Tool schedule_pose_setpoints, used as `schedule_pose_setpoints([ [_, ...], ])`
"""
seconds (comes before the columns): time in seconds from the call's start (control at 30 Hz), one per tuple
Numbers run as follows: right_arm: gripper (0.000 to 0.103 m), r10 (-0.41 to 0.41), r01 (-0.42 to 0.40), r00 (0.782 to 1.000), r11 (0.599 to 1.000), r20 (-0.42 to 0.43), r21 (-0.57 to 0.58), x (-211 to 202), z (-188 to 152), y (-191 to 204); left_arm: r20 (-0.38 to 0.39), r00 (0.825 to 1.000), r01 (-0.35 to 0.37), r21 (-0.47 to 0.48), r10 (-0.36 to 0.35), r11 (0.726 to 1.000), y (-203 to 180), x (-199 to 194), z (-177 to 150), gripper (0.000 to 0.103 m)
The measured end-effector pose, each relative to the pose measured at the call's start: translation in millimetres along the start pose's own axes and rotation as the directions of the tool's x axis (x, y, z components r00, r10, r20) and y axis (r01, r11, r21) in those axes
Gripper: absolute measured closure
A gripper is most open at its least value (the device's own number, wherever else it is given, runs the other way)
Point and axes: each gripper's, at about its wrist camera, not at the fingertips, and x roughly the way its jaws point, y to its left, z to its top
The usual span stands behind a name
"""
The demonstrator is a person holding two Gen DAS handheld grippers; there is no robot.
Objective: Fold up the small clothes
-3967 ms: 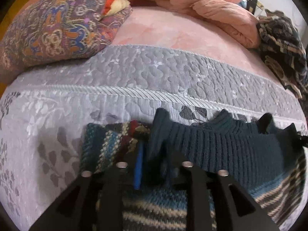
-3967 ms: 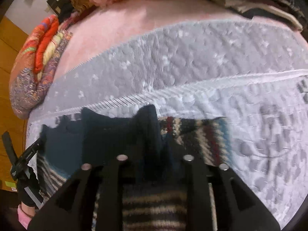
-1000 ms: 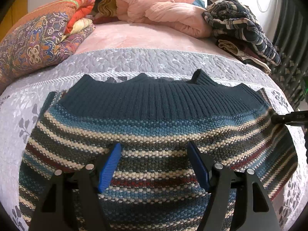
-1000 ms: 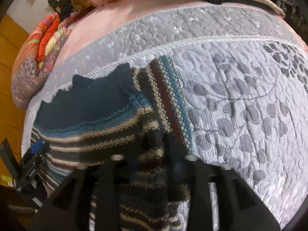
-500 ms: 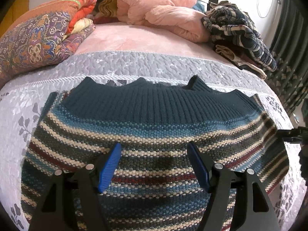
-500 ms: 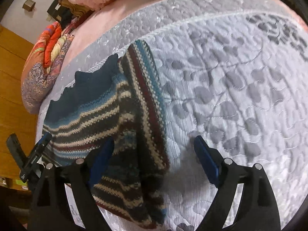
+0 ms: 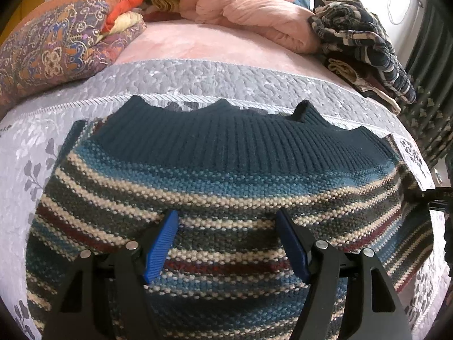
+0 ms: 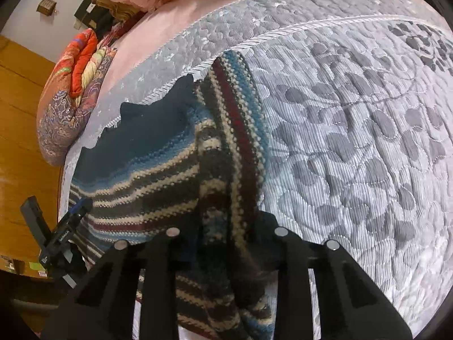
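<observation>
A striped knit sweater (image 7: pixel 226 175) with a dark teal ribbed band lies spread flat on the grey quilt (image 7: pixel 198 82). My left gripper (image 7: pixel 226 243) hovers open over its striped middle, blue pads (image 7: pixel 161 243) wide apart and nothing between them. In the right wrist view the sweater (image 8: pixel 147 170) has a striped side strip folded along its right edge. My right gripper (image 8: pixel 226 243) is shut on that strip near the quilt's front edge. The left gripper (image 8: pixel 70 218) shows at the sweater's far left side.
A patterned pillow (image 7: pixel 56 48) lies at the back left. A pink duvet (image 7: pixel 243 8) is bunched at the back, with a pile of plaid clothes (image 7: pixel 362 36) at the back right. Bare quilt (image 8: pixel 354 141) stretches right of the sweater. Wooden floor (image 8: pixel 22 113) lies beyond the bed's left side.
The right gripper, open half a second ago, has shut on the sweater's right striped edge. The left gripper let go earlier and stays open above the sweater.
</observation>
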Motion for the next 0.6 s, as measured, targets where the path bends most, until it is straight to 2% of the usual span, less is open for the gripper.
schedule_pose_setpoints([
  [0.23,0.079,-0.038,0.038,0.999,0.999,0.012,0.004,-19,4,29,-0.009,1.000,0.025,-0.022,-0.025,0.999,6,-9,4,0.032],
  [0.3,0.079,-0.045,0.045,0.999,0.999,0.014,-0.010,-24,5,43,0.004,1.000,0.004,-0.015,-0.004,1.000,8,-17,5,0.032],
  [0.4,0.079,-0.052,0.053,0.999,0.997,0.015,-0.059,-34,6,76,0.036,0.999,-0.035,-0.004,0.035,0.999,15,-34,9,0.032],
  [0.6,0.080,-0.089,0.089,0.996,0.979,0.006,-0.181,-37,8,152,0.066,0.998,-0.012,-0.049,0.016,0.999,43,-55,15,0.032],
])
